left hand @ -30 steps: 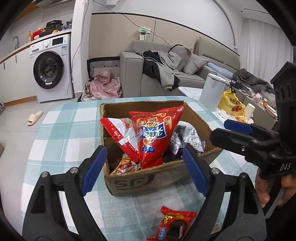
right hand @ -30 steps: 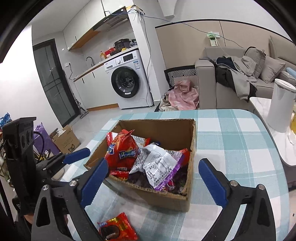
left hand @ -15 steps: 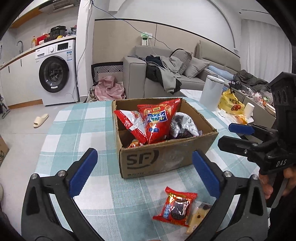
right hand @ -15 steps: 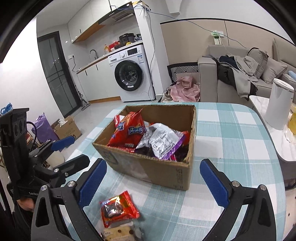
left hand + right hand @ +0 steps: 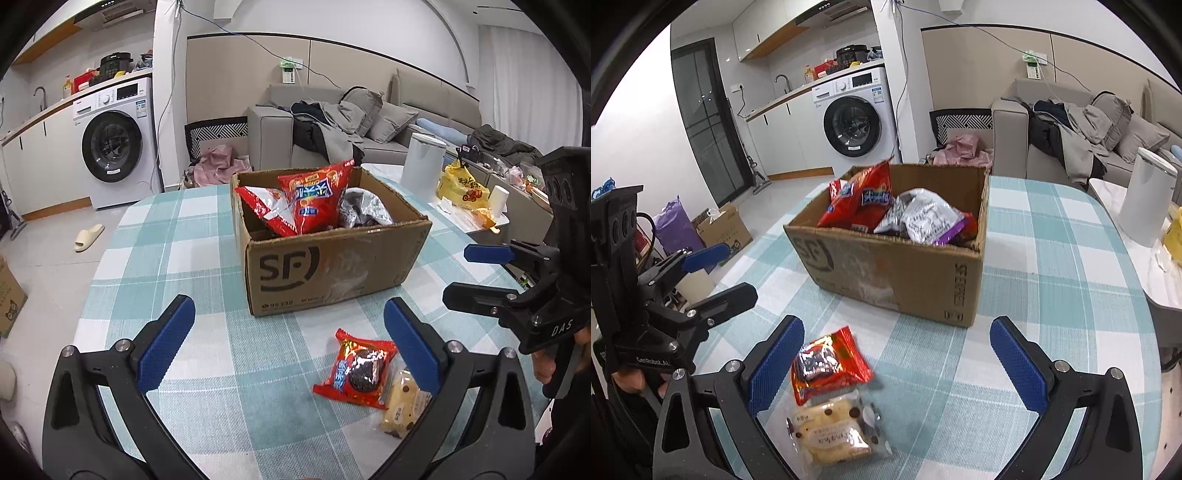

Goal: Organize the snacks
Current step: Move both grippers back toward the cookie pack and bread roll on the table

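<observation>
A cardboard box (image 5: pixel 332 262) (image 5: pixel 905 273) stands on the checked table and holds a tall red snack bag (image 5: pixel 314 199) (image 5: pixel 864 199), a silver bag (image 5: pixel 923 214) and other packets. In front of it on the cloth lie a small red cookie packet (image 5: pixel 356 369) (image 5: pixel 827 363) and a clear-wrapped yellow cake (image 5: pixel 400 404) (image 5: pixel 836 432). My left gripper (image 5: pixel 288 343) is open and empty above the cloth, left of the red packet; it also shows in the right wrist view (image 5: pixel 716 273). My right gripper (image 5: pixel 897 363) is open and empty, the packets by its left finger; it also shows in the left wrist view (image 5: pixel 469 273).
The table (image 5: pixel 177 236) has a teal checked cloth and a rounded edge. A white cylinder bin (image 5: pixel 421 162) and a side table with a yellow bag (image 5: pixel 463 188) stand to the right. A sofa, washing machine (image 5: pixel 114 147) and floor clutter lie beyond.
Both grippers have drawn back from the box and risen, so the box looks smaller and the red packet and the cake have come fully into view. Both stay open.
</observation>
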Demonstrator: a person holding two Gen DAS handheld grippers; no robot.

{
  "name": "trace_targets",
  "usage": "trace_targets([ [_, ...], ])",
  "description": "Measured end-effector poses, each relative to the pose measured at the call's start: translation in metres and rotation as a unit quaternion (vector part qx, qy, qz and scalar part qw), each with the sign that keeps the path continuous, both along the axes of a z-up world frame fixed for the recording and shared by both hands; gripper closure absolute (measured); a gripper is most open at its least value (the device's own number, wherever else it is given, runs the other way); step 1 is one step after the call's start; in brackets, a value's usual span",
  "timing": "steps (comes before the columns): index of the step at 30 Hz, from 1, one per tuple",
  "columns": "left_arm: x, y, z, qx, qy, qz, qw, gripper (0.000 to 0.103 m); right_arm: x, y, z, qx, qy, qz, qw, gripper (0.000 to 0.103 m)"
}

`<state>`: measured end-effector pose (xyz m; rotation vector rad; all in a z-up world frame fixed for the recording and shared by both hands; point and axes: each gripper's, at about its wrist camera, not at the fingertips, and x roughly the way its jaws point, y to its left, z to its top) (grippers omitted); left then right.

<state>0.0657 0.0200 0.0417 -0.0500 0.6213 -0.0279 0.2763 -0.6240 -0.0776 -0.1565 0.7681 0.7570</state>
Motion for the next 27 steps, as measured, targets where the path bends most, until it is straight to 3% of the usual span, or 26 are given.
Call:
trace_targets([
  [27,0.01,-0.017,-0.047,0.022,0.064,-0.025,0.9974,0.001,-0.021,0.01,-0.056,-0.097,0.043,0.057,0.993,0.0],
])
